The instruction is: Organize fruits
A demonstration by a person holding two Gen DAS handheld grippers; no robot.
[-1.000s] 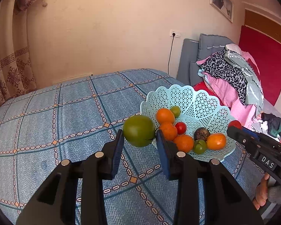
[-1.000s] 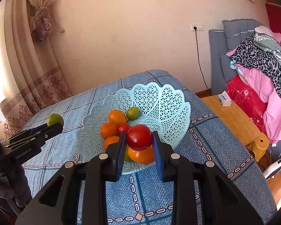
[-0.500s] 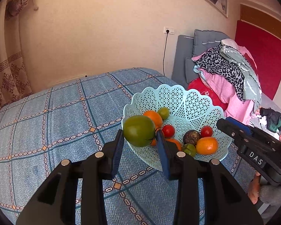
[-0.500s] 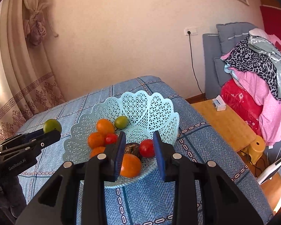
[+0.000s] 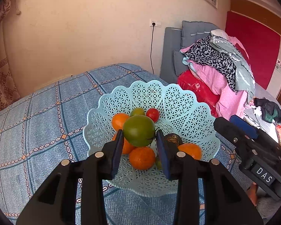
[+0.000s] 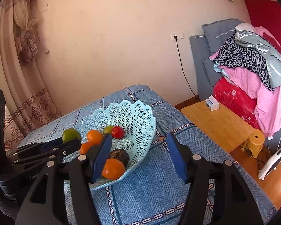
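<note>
On the blue bed [image 5: 37,131], a green fruit [image 5: 139,130] is pinched by the left claw [image 5: 139,146] above the basket [image 5: 178,105] for dropping in, while the right claw [image 6: 138,156] is spread empty.

My left tongs [image 5: 138,142] hold a large round fruit [image 5: 139,130] over the near side of the basket [image 5: 180,101], which sits on the bed [image 5: 46,116] straight ahead of them. In the basket, beyond that fruit, lie a citrus [image 5: 119,121] to the left, a smaller round fruit [image 5: 137,111] in the middle and a tomato [image 5: 152,114] to the right. Below the tongs' tips rests another citrus [image 5: 142,158], with one more [image 5: 190,150] to its right and a dark wrinkled fruit [image 5: 173,139] just behind that. My right tongs [image 6: 138,155] gape wide, to the right of the basket, with bed cover between their tips. A low tabletop [image 6: 215,121] stands right of the bed, a small box [image 6: 211,103] on its far edge, piled bedding [image 6: 253,78] behind it.
</note>
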